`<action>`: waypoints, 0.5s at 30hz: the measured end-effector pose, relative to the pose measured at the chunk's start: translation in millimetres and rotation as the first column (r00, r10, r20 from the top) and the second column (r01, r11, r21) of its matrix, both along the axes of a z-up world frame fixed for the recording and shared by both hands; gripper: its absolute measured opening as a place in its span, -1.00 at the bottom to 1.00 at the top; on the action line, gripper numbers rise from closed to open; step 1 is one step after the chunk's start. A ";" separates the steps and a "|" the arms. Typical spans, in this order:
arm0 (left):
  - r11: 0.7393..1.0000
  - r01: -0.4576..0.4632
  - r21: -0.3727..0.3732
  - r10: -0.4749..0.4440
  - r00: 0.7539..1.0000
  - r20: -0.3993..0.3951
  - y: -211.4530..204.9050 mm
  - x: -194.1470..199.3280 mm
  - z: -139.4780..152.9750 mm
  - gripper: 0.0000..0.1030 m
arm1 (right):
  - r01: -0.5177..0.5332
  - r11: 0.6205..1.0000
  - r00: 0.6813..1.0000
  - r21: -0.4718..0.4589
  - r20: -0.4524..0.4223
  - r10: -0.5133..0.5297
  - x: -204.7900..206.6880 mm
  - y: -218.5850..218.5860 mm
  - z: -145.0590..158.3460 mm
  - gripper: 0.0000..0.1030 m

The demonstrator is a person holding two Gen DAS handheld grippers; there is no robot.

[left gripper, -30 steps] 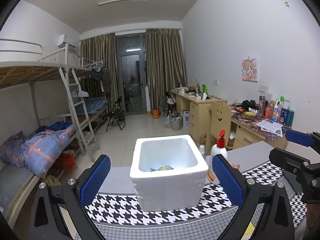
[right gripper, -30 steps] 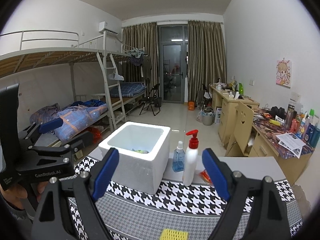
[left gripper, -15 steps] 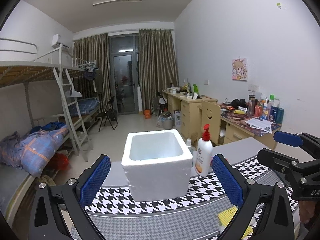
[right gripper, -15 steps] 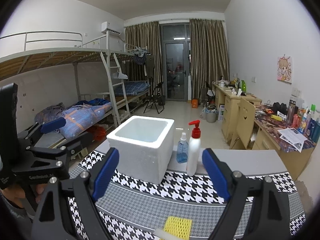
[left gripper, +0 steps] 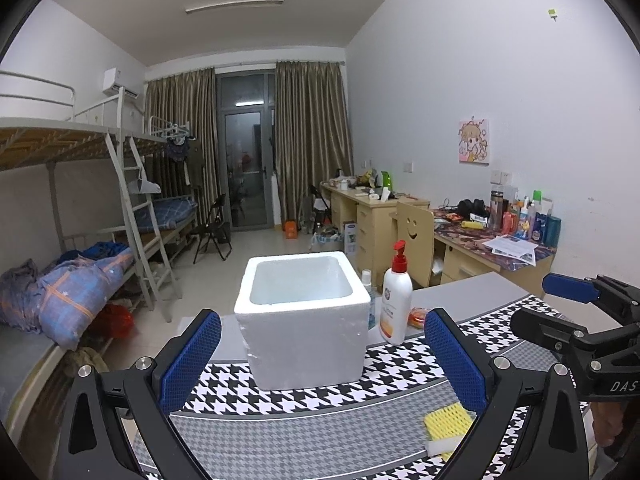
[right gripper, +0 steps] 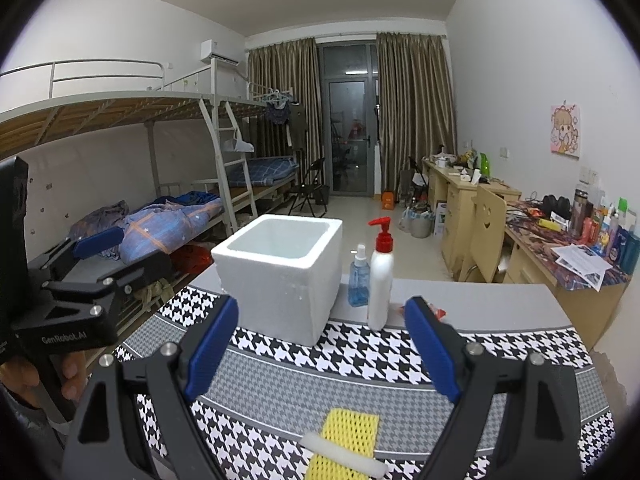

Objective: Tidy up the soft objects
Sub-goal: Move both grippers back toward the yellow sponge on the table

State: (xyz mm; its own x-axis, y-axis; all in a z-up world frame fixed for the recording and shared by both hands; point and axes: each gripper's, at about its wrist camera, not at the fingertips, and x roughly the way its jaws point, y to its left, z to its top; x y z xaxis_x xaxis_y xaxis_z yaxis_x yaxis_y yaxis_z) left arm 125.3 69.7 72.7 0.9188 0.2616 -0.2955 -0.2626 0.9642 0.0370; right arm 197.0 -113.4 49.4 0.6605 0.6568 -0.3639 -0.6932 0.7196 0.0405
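- Right gripper [right gripper: 320, 344] is held spread wide, empty, above yellow sponge [right gripper: 348, 436]; left gripper [left gripper: 320, 360] likewise spread, empty.
- Step judged: approach for pickup.
- Next: descent, closure on sponge, transfer to foam box [right gripper: 280, 276].

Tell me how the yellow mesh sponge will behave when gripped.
The yellow mesh sponge will probably squash between the pads, being foam in netting. It looks light and lies flat on the houndstooth mat, so rolling seems unlikely.

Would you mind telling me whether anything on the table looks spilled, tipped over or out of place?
Nothing looks spilled or tipped. The foam box, pump bottle and spray bottle stand upright. Only the yellow sponge lies loose on the houndstooth mat, outside the box.
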 end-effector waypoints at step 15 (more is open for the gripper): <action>1.000 0.018 0.026 -0.017 1.000 -0.017 -19.5 1.4 -19.8 0.98 | 0.031 0.999 1.000 -0.019 0.006 -0.031 -4.2 -14.5 -27.7 0.71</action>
